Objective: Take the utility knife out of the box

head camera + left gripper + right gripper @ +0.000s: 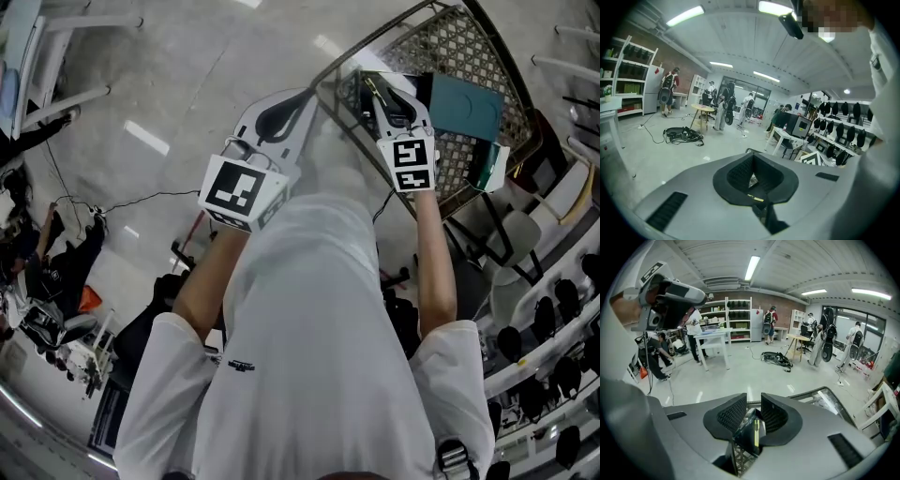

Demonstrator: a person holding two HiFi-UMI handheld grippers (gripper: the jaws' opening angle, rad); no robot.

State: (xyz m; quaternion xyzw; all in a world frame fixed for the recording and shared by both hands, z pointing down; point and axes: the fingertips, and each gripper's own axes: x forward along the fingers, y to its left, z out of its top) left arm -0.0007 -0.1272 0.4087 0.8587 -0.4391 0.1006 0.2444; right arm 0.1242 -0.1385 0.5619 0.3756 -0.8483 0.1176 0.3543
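Observation:
In the right gripper view, a black utility knife (755, 432) with a yellow strip is clamped between the pads of my right gripper (753, 406). In the head view the knife (378, 97) and right gripper (382, 86) hang over the near corner of a wire mesh box (469, 42). The box's rim (824, 393) and mesh show under the jaws. My left gripper (281, 114) is held left of the box, outside it, over the floor. Its jaws (751, 165) are together with nothing between them.
A teal flat pack (466, 105) lies inside the mesh box. A white chair (517, 234) stands on the right, beside the box. Cables (683, 135) lie on the floor, a round stool (702, 115) and white tables (787, 139) stand further off, with people and shelves behind.

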